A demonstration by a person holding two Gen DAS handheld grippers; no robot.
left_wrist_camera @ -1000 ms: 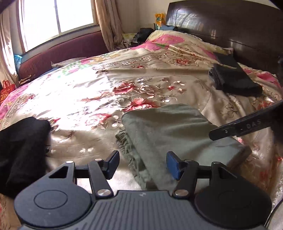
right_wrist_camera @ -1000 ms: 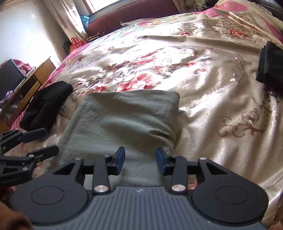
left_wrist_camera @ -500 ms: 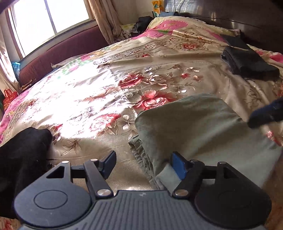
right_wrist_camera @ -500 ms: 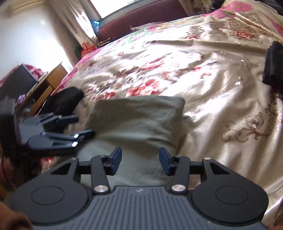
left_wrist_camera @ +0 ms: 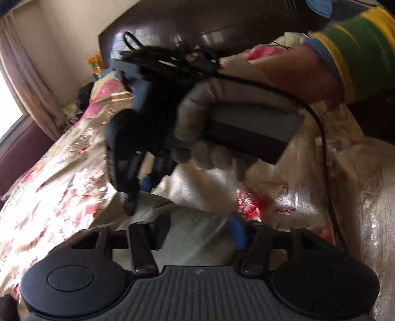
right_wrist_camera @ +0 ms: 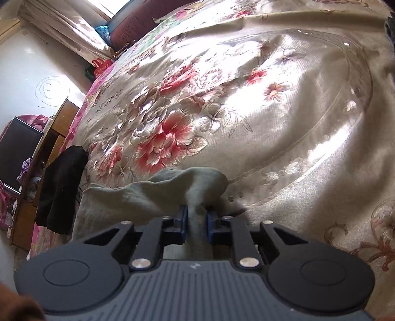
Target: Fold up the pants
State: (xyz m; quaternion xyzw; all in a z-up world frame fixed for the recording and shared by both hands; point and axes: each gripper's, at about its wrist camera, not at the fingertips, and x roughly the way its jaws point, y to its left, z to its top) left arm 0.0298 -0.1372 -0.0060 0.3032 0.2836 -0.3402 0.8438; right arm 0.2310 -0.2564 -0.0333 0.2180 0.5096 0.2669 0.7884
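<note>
The folded grey-green pants [right_wrist_camera: 150,195] lie on the floral bedspread [right_wrist_camera: 246,111]. My right gripper [right_wrist_camera: 196,223] is shut on a raised fold of the pants at their near edge. In the left wrist view the pants [left_wrist_camera: 197,234] show as pale cloth between the fingers of my left gripper [left_wrist_camera: 201,230], which is open and not gripping. The right gripper [left_wrist_camera: 138,187], held in a gloved hand [left_wrist_camera: 205,128], fills that view just ahead and points down at the pants.
A black garment [right_wrist_camera: 61,187] lies at the bed's left edge, next to a wooden cabinet [right_wrist_camera: 49,138]. A dark wooden headboard [left_wrist_camera: 222,19] stands behind. A black cable [left_wrist_camera: 325,153] hangs from the right gripper. Curtains and a window are at the far left.
The right gripper has closed on a fold of the pants and bunched it up. The left gripper has swung to face the headboard, with the right hand and gripper now filling its view.
</note>
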